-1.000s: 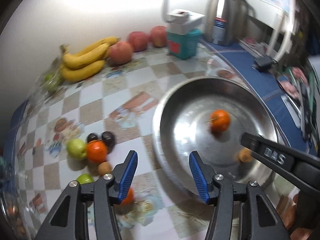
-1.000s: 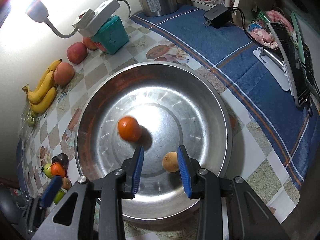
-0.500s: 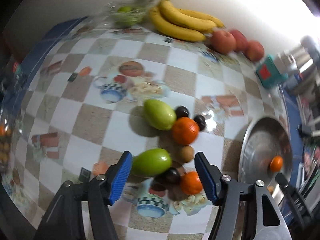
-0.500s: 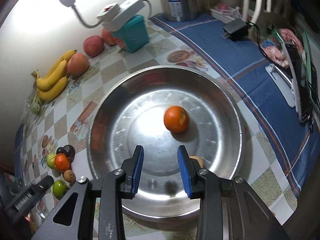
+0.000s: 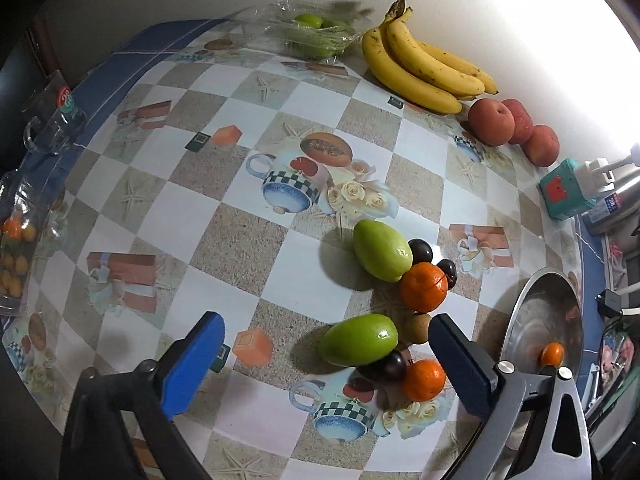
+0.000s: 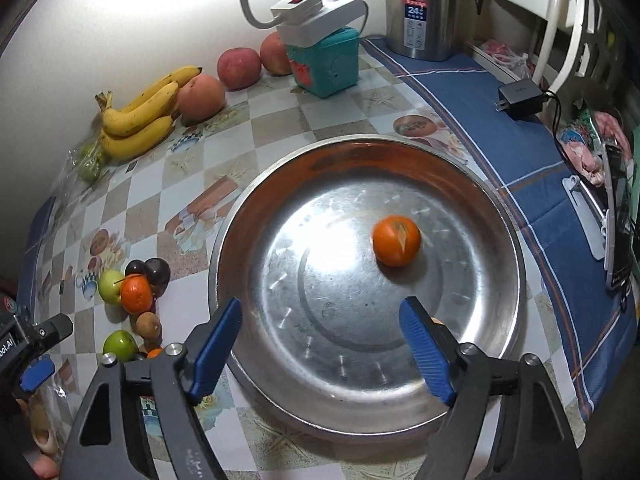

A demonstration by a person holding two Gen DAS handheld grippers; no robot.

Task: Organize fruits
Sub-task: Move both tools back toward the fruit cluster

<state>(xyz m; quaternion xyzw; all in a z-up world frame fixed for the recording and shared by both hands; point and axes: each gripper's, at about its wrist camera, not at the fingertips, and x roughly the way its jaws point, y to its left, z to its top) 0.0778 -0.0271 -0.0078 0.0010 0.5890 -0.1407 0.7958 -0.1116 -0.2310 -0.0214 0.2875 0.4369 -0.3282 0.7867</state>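
Observation:
My left gripper [image 5: 326,354] is open wide above a cluster of fruit on the checkered tablecloth. Between its fingers lies a green fruit [image 5: 359,340], with a dark plum [image 5: 390,364], an orange [image 5: 423,380] and a brown fruit [image 5: 418,328] beside it. Farther off are another green fruit [image 5: 382,250] and orange [image 5: 423,287]. My right gripper [image 6: 320,344] is open and empty over the steel bowl [image 6: 248,216], which holds an orange [image 6: 396,241]. A small fruit peeks from behind the right finger [image 6: 426,356].
Bananas [image 5: 420,68] and three apples [image 5: 491,122] lie along the wall. A teal box [image 6: 324,62] with a power strip, a steel kettle [image 6: 424,8] and a charger [image 6: 520,96] stand at the back. A plastic tray [image 5: 312,32] holds green fruit.
The left gripper swung from the bowl to the fruit cluster and opened wider. The right gripper opened wide, releasing the small fruit. The orange rolled to the right in the bowl.

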